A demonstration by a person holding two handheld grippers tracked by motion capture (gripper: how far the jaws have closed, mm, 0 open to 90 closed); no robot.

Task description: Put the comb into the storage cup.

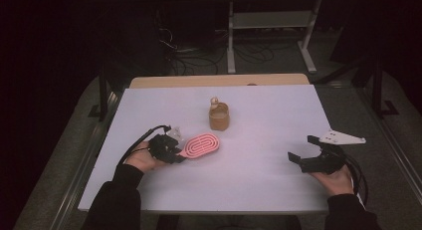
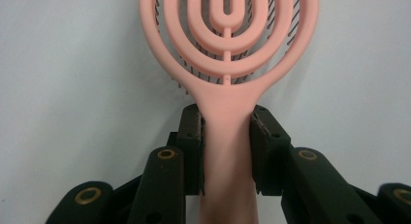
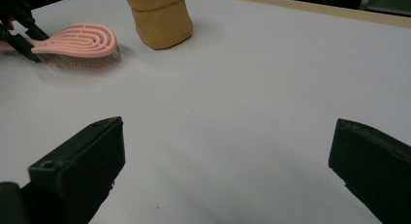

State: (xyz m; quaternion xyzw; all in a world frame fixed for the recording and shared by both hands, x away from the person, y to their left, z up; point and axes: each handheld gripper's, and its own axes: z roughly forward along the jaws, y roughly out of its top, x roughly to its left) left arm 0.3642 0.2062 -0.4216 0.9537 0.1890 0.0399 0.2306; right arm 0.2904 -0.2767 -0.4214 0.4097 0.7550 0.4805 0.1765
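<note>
A pink oval hairbrush [image 1: 200, 145] with a looped open-work back lies low over the white table [image 1: 259, 115], bristles down. My left gripper [image 1: 175, 151] is shut on its handle; in the left gripper view both jaws press the pink handle [image 2: 227, 136] from either side. The brush [image 3: 80, 43] also appears far left in the right gripper view. A tan soft pouch [image 1: 219, 116] stands upright behind the brush, apart from it. My right gripper [image 1: 304, 149] rests at the table's right side, open wide, with bare table between its jaws.
The tan pouch [image 3: 159, 18] has something pale sticking out of its top. A wooden strip [image 1: 219, 80] runs along the table's far edge. Beyond it are a metal frame [image 1: 271, 26] and cables on the floor. Bare table lies between the two grippers.
</note>
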